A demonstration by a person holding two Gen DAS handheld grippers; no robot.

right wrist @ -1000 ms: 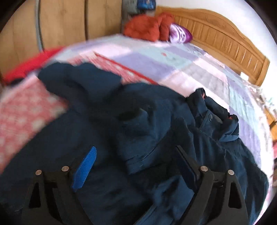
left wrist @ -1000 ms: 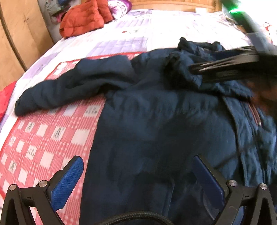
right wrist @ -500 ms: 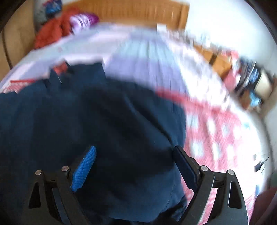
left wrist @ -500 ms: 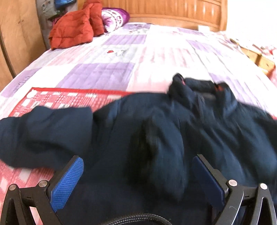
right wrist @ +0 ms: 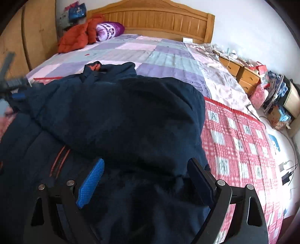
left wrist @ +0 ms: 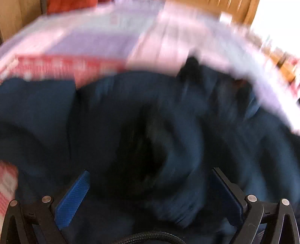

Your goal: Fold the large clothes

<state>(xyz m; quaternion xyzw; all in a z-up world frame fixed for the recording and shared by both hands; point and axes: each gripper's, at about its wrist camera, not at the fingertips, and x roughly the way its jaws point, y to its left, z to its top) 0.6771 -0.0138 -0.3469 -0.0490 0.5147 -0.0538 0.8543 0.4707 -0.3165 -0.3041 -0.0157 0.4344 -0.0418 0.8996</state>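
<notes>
A large navy padded jacket (right wrist: 120,116) lies on the bed, its collar (right wrist: 105,69) toward the headboard and one sleeve folded across its front. My right gripper (right wrist: 148,180) is open just above the jacket's right side, holding nothing. In the blurred left wrist view the jacket (left wrist: 150,131) fills the frame, its other sleeve (left wrist: 33,105) lying out to the left. My left gripper (left wrist: 150,189) is open and empty above the jacket's middle. The left gripper also shows at the left edge of the right wrist view (right wrist: 15,88).
The jacket rests on a red-and-white checked mat (right wrist: 238,135) over a purple patchwork bedspread (right wrist: 150,50). An orange jacket (right wrist: 78,35) and a purple pillow (right wrist: 110,30) lie by the wooden headboard (right wrist: 159,16). A cluttered nightstand (right wrist: 241,69) stands right of the bed.
Both grippers stay open. The right gripper has swung from the sleeve toward the jacket's right side. The left view has moved closer over the jacket's middle and is blurred with motion.
</notes>
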